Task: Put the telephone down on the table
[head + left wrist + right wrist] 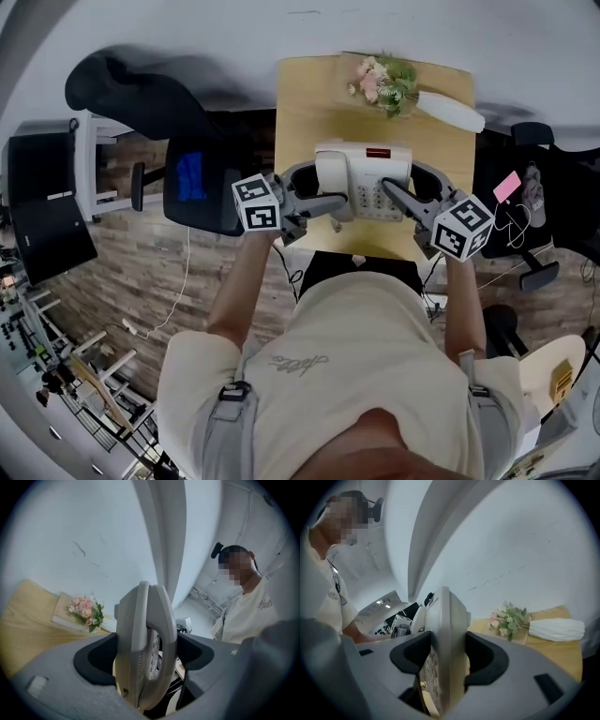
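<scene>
Over the table (305, 103), left tool (323, 202) and right tool (396, 195) (one per side) clamp the telephone (366, 164).

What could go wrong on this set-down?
1. The telephone hangs between the left tongs and right tongs, each clamped on one side; uneven lowering or a one-sided release could tip it.
2. The table is small, with a bouquet at its far end; placing too far forward could hit the flowers, too near could overhang the edge.
</scene>
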{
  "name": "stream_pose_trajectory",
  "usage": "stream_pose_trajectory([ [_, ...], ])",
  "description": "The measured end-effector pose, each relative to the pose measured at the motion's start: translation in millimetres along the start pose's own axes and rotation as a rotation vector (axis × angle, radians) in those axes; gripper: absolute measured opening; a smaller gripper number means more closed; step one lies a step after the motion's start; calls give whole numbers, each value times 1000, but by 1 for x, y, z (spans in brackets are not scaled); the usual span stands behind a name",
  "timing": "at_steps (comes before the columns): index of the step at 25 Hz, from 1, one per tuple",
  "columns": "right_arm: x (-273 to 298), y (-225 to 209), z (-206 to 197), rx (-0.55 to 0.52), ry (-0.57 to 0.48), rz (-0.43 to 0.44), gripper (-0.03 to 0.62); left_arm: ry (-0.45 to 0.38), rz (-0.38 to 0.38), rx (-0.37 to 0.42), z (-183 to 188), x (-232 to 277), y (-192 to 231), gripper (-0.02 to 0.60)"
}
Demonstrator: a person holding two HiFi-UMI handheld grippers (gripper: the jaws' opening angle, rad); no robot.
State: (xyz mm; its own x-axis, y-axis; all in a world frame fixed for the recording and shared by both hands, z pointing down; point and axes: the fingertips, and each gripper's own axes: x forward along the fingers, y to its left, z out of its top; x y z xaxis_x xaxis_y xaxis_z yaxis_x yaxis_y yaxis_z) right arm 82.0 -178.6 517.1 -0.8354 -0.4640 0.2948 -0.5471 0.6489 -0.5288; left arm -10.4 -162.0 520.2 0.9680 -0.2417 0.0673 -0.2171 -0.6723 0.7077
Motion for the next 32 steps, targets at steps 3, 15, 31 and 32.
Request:
stream_pose_trajectory([
  [3, 17, -11, -18, 48, 40, 4, 225, 27, 3, -34, -12, -6, 22, 393],
  [15, 72, -72, -68, 182, 167, -11, 225, 67, -2, -250, -49, -7, 111, 393],
  [31, 108, -130, -116, 375, 228, -14, 225, 123, 38, -395, -75, 4, 183, 391],
  [32, 110, -133, -118, 382, 234, -13, 225, 123, 43, -401, -76, 4, 186, 391],
])
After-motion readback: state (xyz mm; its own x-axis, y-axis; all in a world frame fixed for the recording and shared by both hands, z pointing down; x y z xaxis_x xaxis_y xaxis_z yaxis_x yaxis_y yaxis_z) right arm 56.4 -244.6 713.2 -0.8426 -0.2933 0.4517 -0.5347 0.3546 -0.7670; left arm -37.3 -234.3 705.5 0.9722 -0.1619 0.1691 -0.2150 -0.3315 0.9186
